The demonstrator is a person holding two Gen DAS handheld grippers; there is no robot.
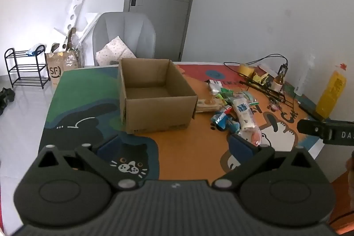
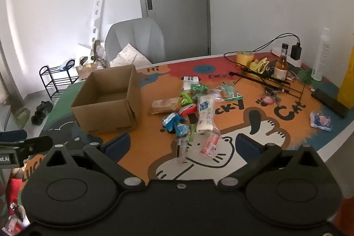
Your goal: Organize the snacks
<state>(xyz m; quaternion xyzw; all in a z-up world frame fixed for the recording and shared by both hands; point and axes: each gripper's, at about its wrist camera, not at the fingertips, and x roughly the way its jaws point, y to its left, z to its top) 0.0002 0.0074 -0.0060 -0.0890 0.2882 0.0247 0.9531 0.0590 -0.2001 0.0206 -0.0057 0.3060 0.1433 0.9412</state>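
Both ribbed black grippers, left (image 1: 174, 143) and right (image 2: 181, 143), jaws released, before crinkly snack packets (image 2: 199, 107) beside square cardboard box (image 2: 108, 101).

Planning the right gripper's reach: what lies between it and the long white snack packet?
In the right wrist view, a pink-wrapped snack and a clear upright packet lie between the right gripper and the long white packet.

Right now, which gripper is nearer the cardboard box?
Left. The left gripper sits open just in front of the box. The right gripper is open further right, facing the snack pile.
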